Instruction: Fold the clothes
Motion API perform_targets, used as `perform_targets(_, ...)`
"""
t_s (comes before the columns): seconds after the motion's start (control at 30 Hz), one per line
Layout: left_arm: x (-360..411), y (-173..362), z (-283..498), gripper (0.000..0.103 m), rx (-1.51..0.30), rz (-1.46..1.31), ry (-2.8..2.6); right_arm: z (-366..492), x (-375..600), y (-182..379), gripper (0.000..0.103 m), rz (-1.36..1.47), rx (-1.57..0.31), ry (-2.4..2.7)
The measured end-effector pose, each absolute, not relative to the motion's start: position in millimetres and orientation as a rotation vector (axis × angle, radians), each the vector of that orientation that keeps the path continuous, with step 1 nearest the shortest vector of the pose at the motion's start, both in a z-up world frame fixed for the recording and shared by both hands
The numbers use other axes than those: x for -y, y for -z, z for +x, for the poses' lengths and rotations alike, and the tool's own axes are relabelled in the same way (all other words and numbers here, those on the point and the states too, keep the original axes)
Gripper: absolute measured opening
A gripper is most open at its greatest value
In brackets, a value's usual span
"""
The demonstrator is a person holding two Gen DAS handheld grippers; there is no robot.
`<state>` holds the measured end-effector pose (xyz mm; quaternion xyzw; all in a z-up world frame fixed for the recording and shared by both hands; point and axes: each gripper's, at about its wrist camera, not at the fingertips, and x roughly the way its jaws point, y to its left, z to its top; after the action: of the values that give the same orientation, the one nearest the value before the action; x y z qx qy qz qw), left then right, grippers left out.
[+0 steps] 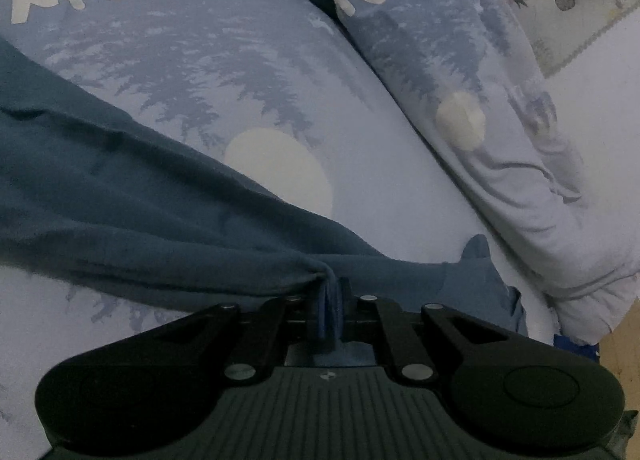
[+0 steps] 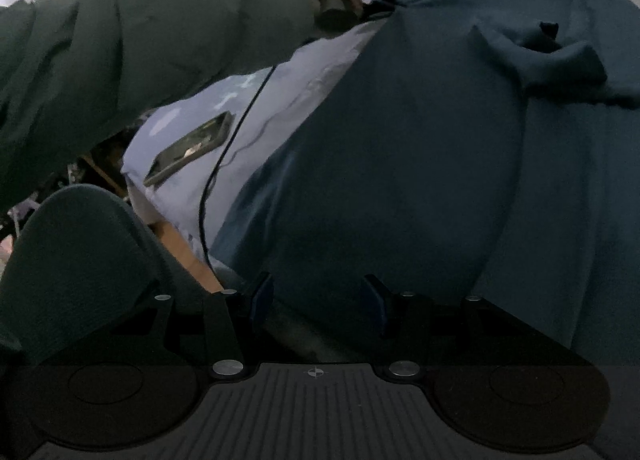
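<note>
The dark teal T-shirt (image 2: 420,180) lies spread on a pale blue printed bedsheet (image 1: 420,196). At its far left edge the left gripper (image 1: 334,300) has its jaws pinched tight on a fold of the shirt. Near, the right gripper (image 2: 316,300) hovers over the shirt, jaws half open, holding nothing. A phone (image 2: 190,148) lies left on the sheet.

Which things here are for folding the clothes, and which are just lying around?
For the job:
dark blue shirt
left gripper, shut on the shirt's edge
right gripper, open over the shirt

Just lying about:
phone
black cable
printed bedding
</note>
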<state>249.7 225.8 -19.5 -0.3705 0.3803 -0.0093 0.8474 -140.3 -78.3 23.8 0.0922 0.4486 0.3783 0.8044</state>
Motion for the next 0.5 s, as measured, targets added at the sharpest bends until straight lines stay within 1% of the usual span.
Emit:
perform_targets(0.1,-229.4,20.7,242.6,0.011,-0.8,-0.789,0.041,-138.8,80.3,-24.7,0.053,0.2,-0.95,-0.802)
perform_targets(0.13,-230.6,20.0,241.7,0.013,-0.806,-0.798,0.048,-138.4,82.0,-25.5,0.054,0.203,-0.946,-0.798)
perform_targets(0.17,-231.4,17.6,240.4,0.023,-0.81,-0.799,0.052,-138.2,84.0,-26.9,0.054,0.207,-0.941,-0.794)
perform_targets(0.2,-232.7,13.6,238.3,0.026,-0.812,-0.793,0.048,-138.6,85.5,-28.6,0.054,0.211,-0.935,-0.791)
perform_targets(0.23,-234.1,8.9,234.3,0.034,-0.816,-0.789,0.04,-139.0,87.0,-30.8,0.054,0.211,-0.927,-0.789)
perform_targets(0.27,-235.7,3.6,228.1,0.05,-0.815,-0.787,0.033,-139.8,89.5,-33.8,0.055,0.212,-0.914,-0.785)
perform_targets(0.3,-237.2,-2.9,219.9,0.062,-0.811,-0.78,0.023,-140.6,91.8,-36.8,0.055,0.212,-0.902,-0.782)
perform_targets(0.33,-238.4,-10.4,210.4,0.083,-0.806,-0.769,0.007,-141.1,94.4,-39.8,0.056,0.213,-0.892,-0.778)
perform_targets(0.37,-240.3,-18.7,198.5,0.092,-0.795,-0.764,-0.002,-141.8,97.9,-43.8,0.056,0.217,-0.878,-0.771)
perform_targets(0.47,-246.9,-41.6,165.6,0.103,-0.788,-0.753,0.024,-147.4,116.0,-58.3,0.06,0.242,-0.833,-0.734)
perform_targets(0.5,-249.1,-49.6,154.1,0.103,-0.79,-0.746,0.031,-150.2,123.9,-63.3,0.063,0.254,-0.82,-0.716)
